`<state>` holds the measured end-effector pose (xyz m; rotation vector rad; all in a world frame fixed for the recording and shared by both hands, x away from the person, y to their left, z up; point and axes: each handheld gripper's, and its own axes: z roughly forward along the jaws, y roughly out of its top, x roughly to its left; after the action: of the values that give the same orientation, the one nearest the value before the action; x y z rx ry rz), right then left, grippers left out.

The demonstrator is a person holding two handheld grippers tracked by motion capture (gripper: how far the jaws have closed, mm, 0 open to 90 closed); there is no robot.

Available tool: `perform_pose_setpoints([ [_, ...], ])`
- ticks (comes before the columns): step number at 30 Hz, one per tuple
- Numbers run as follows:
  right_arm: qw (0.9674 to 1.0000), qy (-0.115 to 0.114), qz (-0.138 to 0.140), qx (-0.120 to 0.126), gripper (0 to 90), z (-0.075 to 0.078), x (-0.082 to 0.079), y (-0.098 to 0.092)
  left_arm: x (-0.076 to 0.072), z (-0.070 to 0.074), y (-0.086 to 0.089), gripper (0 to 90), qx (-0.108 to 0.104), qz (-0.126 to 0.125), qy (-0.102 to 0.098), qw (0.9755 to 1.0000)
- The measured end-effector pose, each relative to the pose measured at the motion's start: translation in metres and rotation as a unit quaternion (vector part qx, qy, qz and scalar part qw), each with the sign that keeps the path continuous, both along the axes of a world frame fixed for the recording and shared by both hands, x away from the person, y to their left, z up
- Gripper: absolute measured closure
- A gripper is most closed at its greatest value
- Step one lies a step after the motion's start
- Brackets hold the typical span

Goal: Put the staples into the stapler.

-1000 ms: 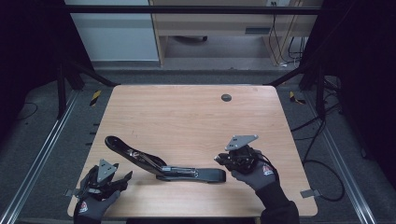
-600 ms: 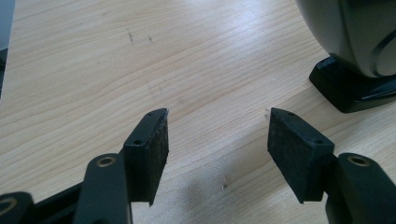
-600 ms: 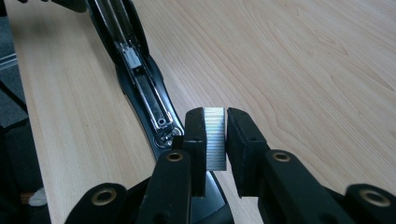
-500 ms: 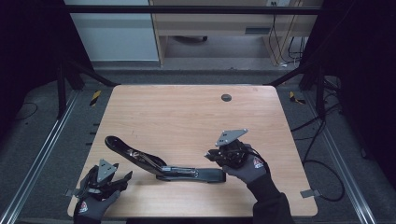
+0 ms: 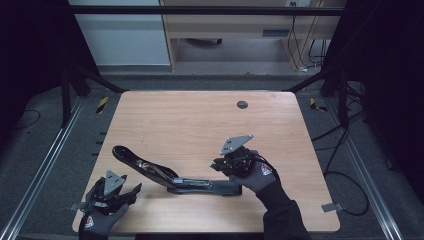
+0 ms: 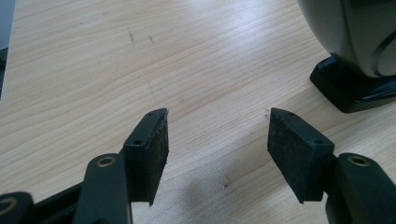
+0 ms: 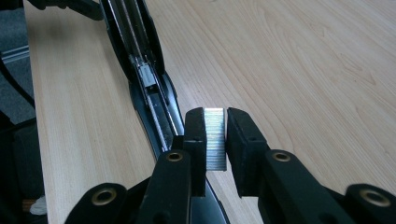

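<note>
High view, open stapler, bare table

A light wooden table with rounded corners carries the work. Its top shows pale grain running along its length, and a small round dark grommet is set into it near the far edge. An opened black stapler lies flat on the wood, well nearer the person than the grommet and to its left. The stapler's curved top arm is swung out to the left of the grommet's line, and its long base with the metal channel stretches right, ending almost straight below the grommet.
</note>
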<state>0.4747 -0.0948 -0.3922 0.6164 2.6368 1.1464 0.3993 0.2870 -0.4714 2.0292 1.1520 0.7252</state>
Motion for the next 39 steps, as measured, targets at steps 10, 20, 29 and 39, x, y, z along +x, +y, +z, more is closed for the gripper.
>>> perform_pose_setpoints([
  [10,0.9997,0.002,0.022,-0.005,78.5,0.001,0.006,0.016,0.000,0.000,0.000,38.3,0.000,-0.001,0.000,1.0000],
  [20,0.9989,0.009,0.045,-0.005,78.5,-0.003,0.009,0.026,0.000,0.000,0.000,38.3,0.000,-0.001,0.000,1.0000],
  [29,0.9975,0.021,0.065,-0.017,78.6,-0.010,0.011,0.036,0.000,0.000,0.000,38.3,0.000,-0.001,0.000,1.0000],
  [39,0.9963,0.027,0.079,-0.021,78.6,-0.016,0.011,0.043,0.000,0.000,0.000,38.3,0.001,-0.001,-0.001,1.0000],
])
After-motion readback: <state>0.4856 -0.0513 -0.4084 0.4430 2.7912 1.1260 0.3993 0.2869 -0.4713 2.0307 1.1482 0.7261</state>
